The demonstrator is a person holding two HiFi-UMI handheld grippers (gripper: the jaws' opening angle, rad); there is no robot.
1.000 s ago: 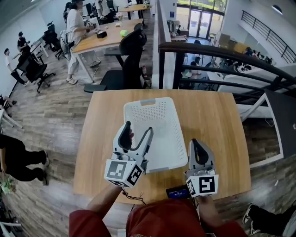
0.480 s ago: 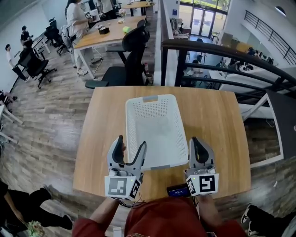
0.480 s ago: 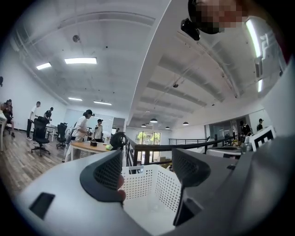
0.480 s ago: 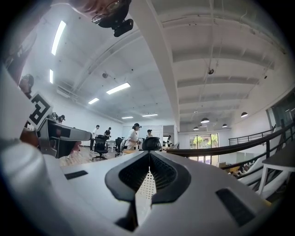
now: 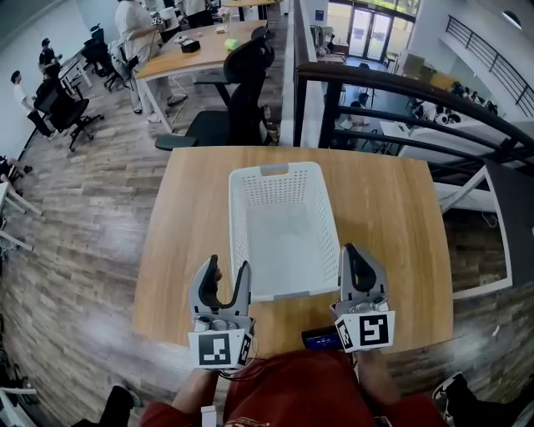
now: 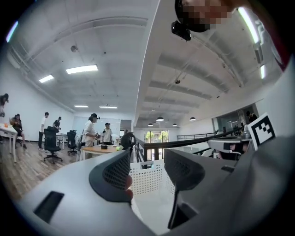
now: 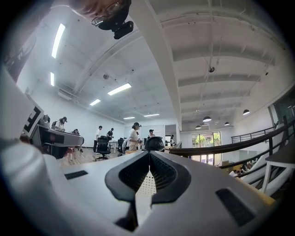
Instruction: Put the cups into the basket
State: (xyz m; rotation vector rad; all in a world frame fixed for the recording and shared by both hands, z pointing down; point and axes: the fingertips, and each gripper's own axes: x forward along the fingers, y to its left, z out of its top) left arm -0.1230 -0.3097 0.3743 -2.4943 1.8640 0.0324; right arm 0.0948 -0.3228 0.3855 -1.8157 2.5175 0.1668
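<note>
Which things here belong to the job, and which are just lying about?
Job: white basket, no cups in view; left claw, closing on nothing; right claw, shut.
Lying about: dark device beside the right claw; office chair.

Open-plan office: long desks (image 5: 200, 57), swivel chairs (image 5: 243, 87) (people (image 5: 135, 23) beside them).

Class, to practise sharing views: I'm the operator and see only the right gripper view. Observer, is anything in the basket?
Observer: No. In the head view the basket is empty.
Operator: Where is the left gripper?
Observer: The left gripper is beside the basket's near left corner, over the table.
Operator: And its jaws?
Observer: Closing, with nothing gripped; its own view shows only the basket beyond them.
</note>
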